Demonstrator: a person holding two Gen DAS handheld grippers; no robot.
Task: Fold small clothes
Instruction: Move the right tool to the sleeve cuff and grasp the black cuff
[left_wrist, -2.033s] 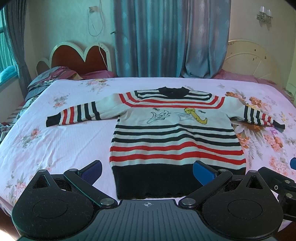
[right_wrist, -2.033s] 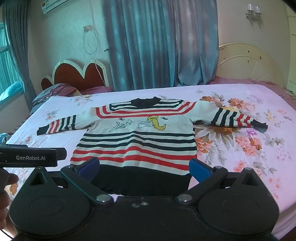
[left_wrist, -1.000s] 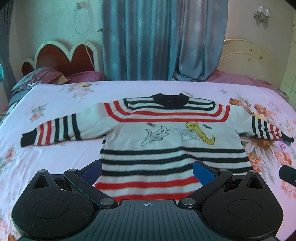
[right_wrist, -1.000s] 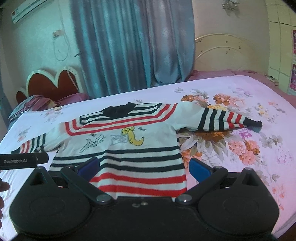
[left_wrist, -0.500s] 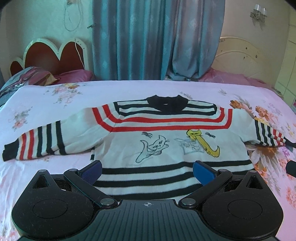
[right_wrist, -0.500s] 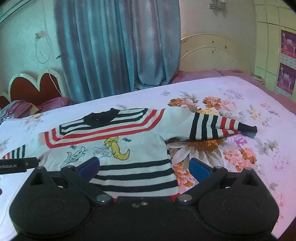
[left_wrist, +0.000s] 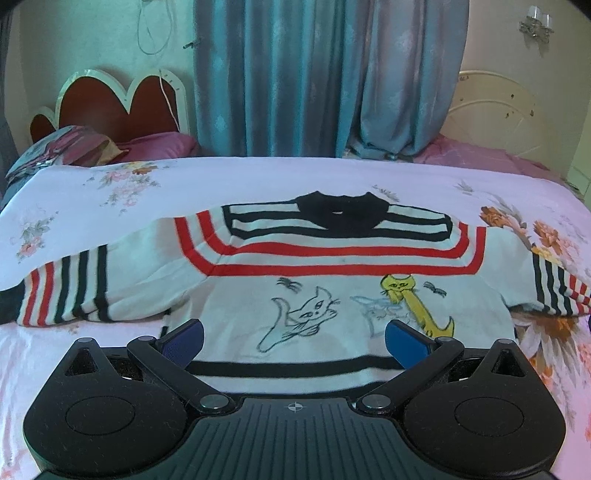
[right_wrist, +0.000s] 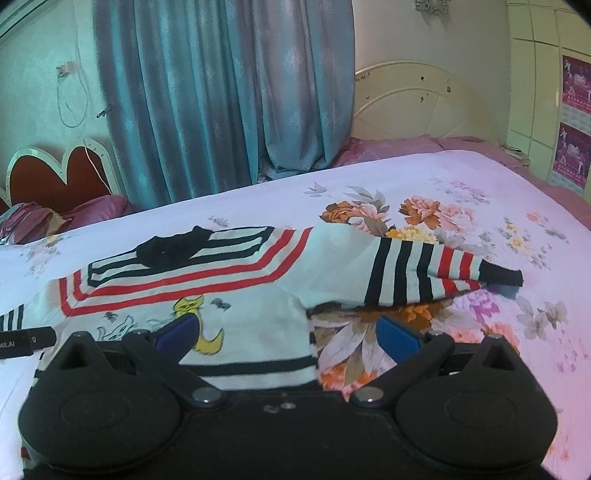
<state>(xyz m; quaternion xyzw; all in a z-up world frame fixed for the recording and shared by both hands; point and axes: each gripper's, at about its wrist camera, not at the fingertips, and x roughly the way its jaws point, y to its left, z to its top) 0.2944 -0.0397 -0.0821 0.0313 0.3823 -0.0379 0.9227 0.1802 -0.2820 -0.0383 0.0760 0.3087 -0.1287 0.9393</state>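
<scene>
A small white sweater (left_wrist: 332, 266) with red and black stripes, a black collar and cat drawings lies flat on the bed, both sleeves spread out. My left gripper (left_wrist: 293, 338) hovers open over its chest, blue pads apart with nothing between them. In the right wrist view the sweater (right_wrist: 236, 295) fills the left half and its right sleeve (right_wrist: 424, 277) stretches out ahead. My right gripper (right_wrist: 286, 334) is open above the sweater's right side edge, below the armpit. The sweater's lower part is hidden under both grippers.
The bed (left_wrist: 258, 177) has a pink floral sheet (right_wrist: 498, 229). Pillows (left_wrist: 92, 147) and a red headboard (left_wrist: 110, 99) stand at the far left, blue curtains (left_wrist: 314, 74) behind, a cream headboard (right_wrist: 424, 99) at the far right. The left gripper's body (right_wrist: 22, 338) shows at the left edge.
Both grippers have moved forward over the sweater, from its hem to its chest. The right one has also swung towards the right sleeve. Both stayed open.
</scene>
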